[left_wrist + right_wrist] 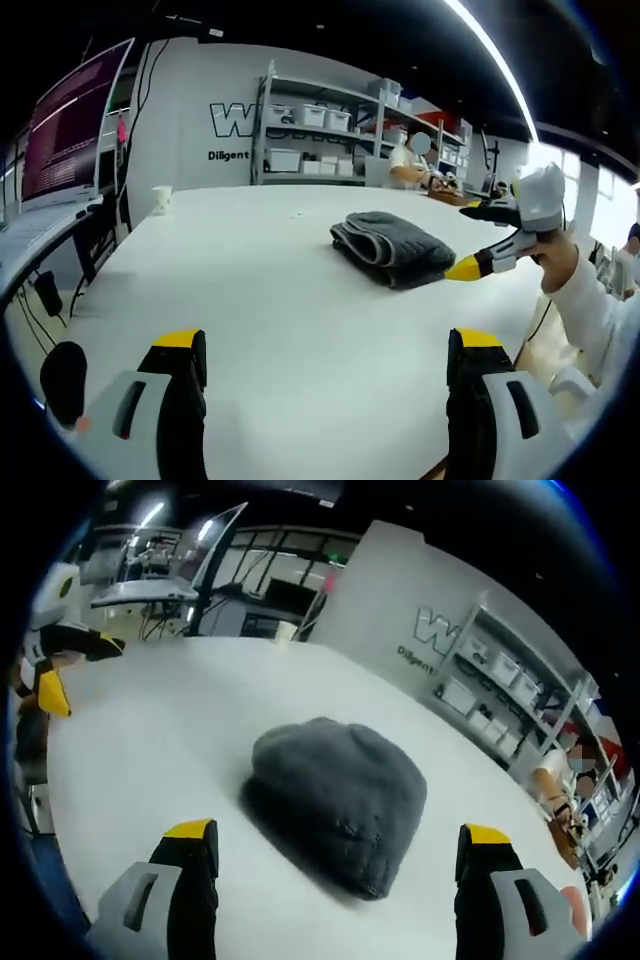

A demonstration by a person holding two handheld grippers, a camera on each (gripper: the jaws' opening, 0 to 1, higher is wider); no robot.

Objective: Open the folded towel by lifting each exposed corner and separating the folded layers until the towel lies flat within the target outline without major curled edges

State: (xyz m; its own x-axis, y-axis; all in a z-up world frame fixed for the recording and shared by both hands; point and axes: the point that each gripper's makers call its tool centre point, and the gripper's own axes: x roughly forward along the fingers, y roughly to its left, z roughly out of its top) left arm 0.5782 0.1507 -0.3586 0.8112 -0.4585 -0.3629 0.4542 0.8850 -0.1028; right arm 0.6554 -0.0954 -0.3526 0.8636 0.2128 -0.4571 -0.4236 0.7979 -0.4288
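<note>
While the grey folded towel (391,248) lies in a heap on the white table (250,300), the left gripper (325,350) hovers wide apart well short of it and the right gripper (335,845) hangs spread just before it, both holding nothing.

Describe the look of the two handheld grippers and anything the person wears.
The left gripper and the right gripper each have light grey bodies and black jaws capped with yellow tips. Seen from the left gripper view, the right gripper has a pale grey housing, and the person wears a white long sleeve.
</note>
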